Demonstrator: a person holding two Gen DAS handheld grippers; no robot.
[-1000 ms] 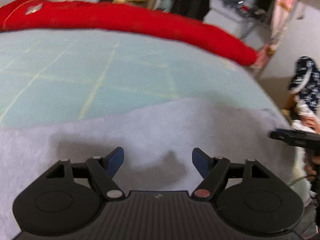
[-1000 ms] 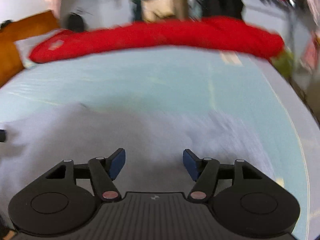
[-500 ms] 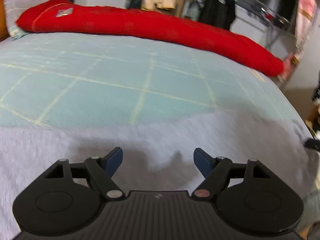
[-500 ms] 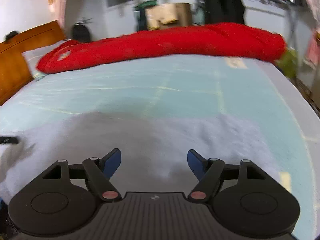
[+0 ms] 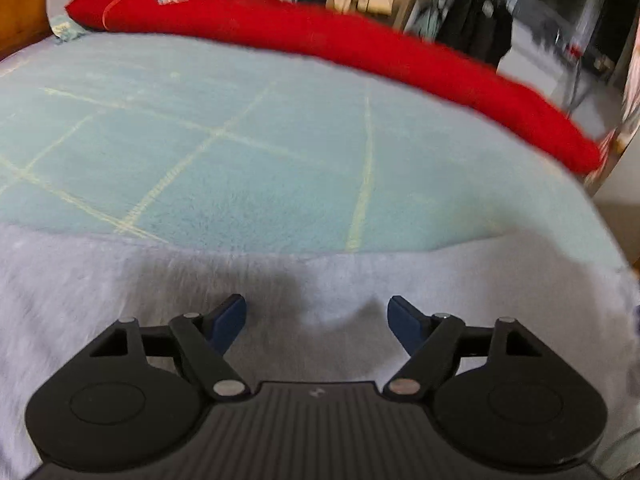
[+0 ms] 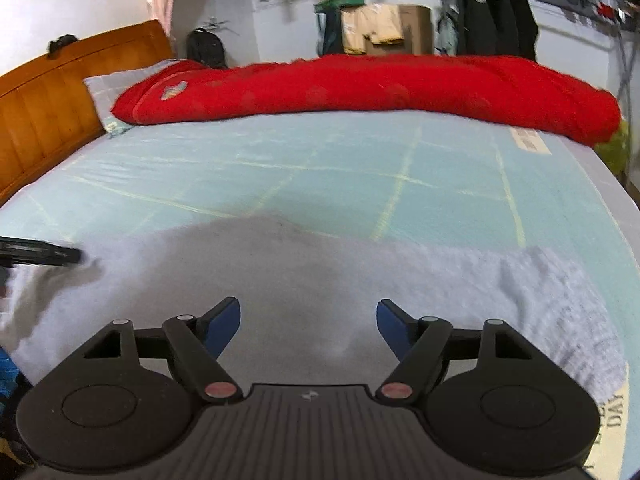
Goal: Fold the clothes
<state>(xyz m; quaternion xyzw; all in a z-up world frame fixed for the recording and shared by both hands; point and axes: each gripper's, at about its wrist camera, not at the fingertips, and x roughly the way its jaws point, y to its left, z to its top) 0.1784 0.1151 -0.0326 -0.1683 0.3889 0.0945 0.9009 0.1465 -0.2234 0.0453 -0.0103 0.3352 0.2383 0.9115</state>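
Observation:
A pale grey fleecy garment lies spread flat over the near part of the bed. My left gripper hovers just over it, open, with nothing between its blue pads. The same garment fills the lower half of the right wrist view, its right end lying rumpled. My right gripper is open above the cloth and holds nothing. The black tip of the left gripper shows at the left edge of the right wrist view, over the garment's left end.
The bed has a light blue sheet with pale yellow lines. A long red quilt lies across its far side, a pillow and wooden headboard at the left. Hanging dark clothes and boxes stand behind.
Both grippers have drawn back across the garment, so more of the sheet and the headboard shows. The right gripper's jaws have spread wider. The right gripper has left the left wrist view.

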